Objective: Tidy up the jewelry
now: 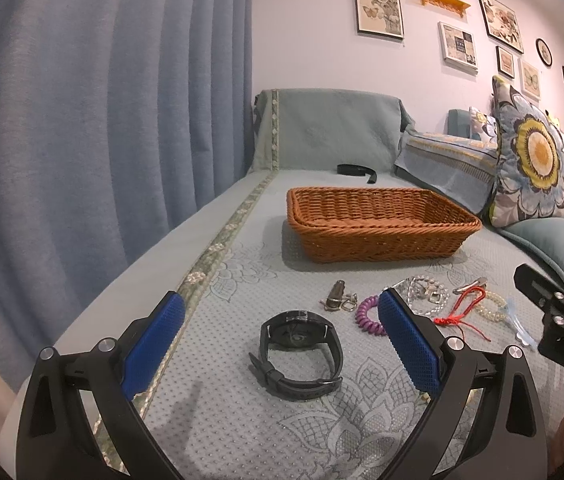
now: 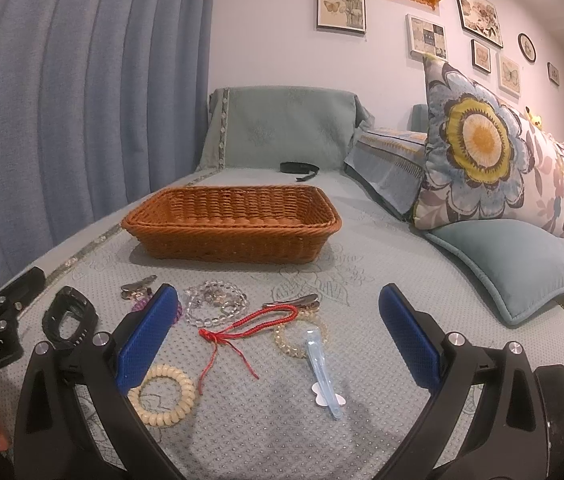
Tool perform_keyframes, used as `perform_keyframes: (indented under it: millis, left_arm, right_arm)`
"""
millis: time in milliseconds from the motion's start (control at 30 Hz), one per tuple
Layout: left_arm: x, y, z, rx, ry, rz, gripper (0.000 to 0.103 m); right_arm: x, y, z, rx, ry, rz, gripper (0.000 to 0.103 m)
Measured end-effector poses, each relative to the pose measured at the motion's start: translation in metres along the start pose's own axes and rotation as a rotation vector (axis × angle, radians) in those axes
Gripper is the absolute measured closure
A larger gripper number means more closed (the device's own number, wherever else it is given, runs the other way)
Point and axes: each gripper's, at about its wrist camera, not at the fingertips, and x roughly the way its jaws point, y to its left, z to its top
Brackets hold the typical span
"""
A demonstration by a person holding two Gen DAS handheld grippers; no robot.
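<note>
Quilted grey-green sofa cover point(image 2: 282, 420), dotted, bare toward the near edge. Woven oblong basket point(image 2: 234, 224) farther back, empty. Left gripper point(image 1: 282, 340) agape over black watch point(image 1: 296, 350). Right gripper point(image 2: 278, 340) agape over red cord point(image 2: 242, 326), bead bracelet point(image 2: 214, 308), pale blue clip point(image 2: 322, 372).

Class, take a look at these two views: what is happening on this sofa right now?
A person holds a two-finger gripper in each hand over jewelry scattered on a sofa cover. The left gripper has open jaws either side of a black watch; the right gripper hangs open over a red cord, a blue hair clip and a cream coil tie. Nothing is gripped yet. The wicker basket behind the pieces shows nothing inside it, so sorting has not begun.
</note>
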Motion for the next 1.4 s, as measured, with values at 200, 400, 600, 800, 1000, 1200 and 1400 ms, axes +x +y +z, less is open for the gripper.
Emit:
perform_keyframes:
  millis: [200, 400, 600, 800, 1000, 1200, 1400]
  left_arm:
    - [0.013, 0.033, 0.009, -0.097, 0.075, -0.057, 0.009]
    - [0.025, 0.064, 0.012, -0.163, 0.157, -0.085, 0.015]
    - [0.048, 0.080, 0.004, -0.272, 0.266, -0.222, 0.030]
    - [0.069, 0.051, -0.010, -0.188, 0.355, -0.277, 0.059]
    - [0.084, 0.040, -0.019, -0.189, 0.413, -0.276, 0.060]
    - [0.093, 0.037, -0.023, -0.202, 0.439, -0.253, 0.067]
    - [0.093, 0.040, -0.022, -0.209, 0.443, -0.253, 0.068]
  right_arm:
    - [0.007, 0.000, -0.003, -0.002, 0.106, 0.062, 0.026]
    - [0.010, 0.013, -0.013, -0.037, 0.203, 0.162, 0.045]
    - [0.022, 0.027, -0.023, -0.061, 0.342, 0.222, 0.059]
    - [0.035, 0.035, -0.033, -0.102, 0.429, 0.246, 0.062]
    - [0.042, 0.042, -0.039, -0.115, 0.462, 0.245, 0.069]
    - [0.041, 0.053, -0.041, -0.160, 0.474, 0.257, 0.078]
    - [0.032, 0.052, -0.041, -0.139, 0.493, 0.312, 0.079]
